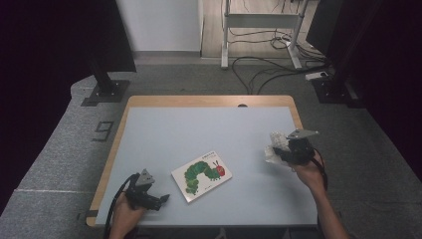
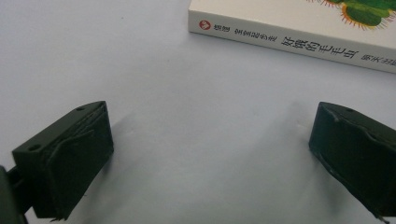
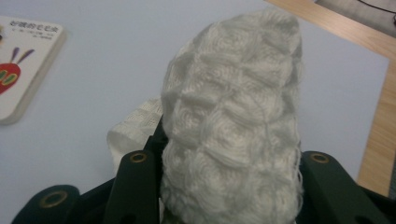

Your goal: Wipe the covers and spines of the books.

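While the right gripper (image 1: 287, 145) sits at the right of the high view, its jaws are pinched on a white knitted cloth (image 3: 233, 126), which bulges up between them and trails a loose fold toward the lower left of the right gripper view. The left gripper (image 1: 158, 200) rests low at the lower left of the high view, jaws spread wide and holding nothing, with bare table (image 2: 177, 107) between them. A picture book (image 1: 201, 176) with a green caterpillar on its cover lies flat near the middle, just beyond the left gripper; its spine (image 2: 289, 44) crosses the upper right of the left gripper view. Cloth and book are well apart.

Judgement: the work in hand appears to be carrying the cloth across toward the book. To do it well, the grip should stay firm on the bunched part, the hanging fold should be kept from dragging, and the left gripper could steady the book's near edge.
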Demonstrator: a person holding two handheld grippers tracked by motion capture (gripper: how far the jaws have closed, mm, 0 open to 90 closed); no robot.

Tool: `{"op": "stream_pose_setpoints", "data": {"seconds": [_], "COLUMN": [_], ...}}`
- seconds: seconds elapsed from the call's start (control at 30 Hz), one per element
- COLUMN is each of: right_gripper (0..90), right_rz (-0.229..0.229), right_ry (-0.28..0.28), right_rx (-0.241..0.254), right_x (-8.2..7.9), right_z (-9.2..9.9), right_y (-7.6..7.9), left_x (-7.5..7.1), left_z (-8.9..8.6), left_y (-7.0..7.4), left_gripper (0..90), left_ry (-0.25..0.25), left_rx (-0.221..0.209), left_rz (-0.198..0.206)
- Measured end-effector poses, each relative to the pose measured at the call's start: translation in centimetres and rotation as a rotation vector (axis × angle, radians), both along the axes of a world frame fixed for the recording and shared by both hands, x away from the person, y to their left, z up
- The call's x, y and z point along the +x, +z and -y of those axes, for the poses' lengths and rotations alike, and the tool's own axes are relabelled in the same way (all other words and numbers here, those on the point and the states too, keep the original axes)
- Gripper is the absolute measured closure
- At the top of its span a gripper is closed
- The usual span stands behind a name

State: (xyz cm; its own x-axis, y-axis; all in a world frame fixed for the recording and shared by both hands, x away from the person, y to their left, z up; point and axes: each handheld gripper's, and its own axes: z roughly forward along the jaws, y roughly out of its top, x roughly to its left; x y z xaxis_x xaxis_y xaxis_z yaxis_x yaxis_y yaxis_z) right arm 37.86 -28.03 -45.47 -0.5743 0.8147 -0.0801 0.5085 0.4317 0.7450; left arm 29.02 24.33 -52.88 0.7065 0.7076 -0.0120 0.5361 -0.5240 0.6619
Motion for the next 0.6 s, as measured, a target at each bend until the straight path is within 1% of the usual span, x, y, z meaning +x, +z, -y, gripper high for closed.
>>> {"op": "stream_pose_setpoints", "data": {"seconds": [0.07,0.1,0.23,0.3,0.33,0.53,0.6], "right_gripper": [56.1,56.1,55.9,55.9,55.7,55.1,54.9], "right_rz": [-0.002,-0.005,-0.014,-0.021,-0.026,-0.046,-0.047], "right_ry": [-0.007,-0.015,-0.024,-0.022,-0.025,-0.021,-0.02], "right_rx": [-0.001,-0.005,-0.012,-0.012,-0.02,-0.008,-0.007], "right_x": [-0.1,-0.3,-0.5,-0.5,-0.6,-0.7,-0.7], "right_z": [0.2,0.6,1.0,1.1,1.1,0.9,0.8], "right_y": [-0.1,-0.4,-1.3,-1.6,-2.2,-3.7,-4.0], "left_x": [0.0,0.0,0.0,0.0,0.0,0.0,0.0], "left_z": [0.0,0.0,0.0,0.0,0.0,0.0,0.0], "left_y": [0.0,0.0,0.0,0.0,0.0,0.0,0.0], "left_gripper": [0.0,0.0,0.0,0.0,0.0,0.0,0.0], "left_ry": [0.0,0.0,0.0,0.0,0.0,0.0,0.0], "left_rx": [0.0,0.0,0.0,0.0,0.0,0.0,0.0], "left_rz": [0.0,0.0,0.0,0.0,0.0,0.0,0.0]}}
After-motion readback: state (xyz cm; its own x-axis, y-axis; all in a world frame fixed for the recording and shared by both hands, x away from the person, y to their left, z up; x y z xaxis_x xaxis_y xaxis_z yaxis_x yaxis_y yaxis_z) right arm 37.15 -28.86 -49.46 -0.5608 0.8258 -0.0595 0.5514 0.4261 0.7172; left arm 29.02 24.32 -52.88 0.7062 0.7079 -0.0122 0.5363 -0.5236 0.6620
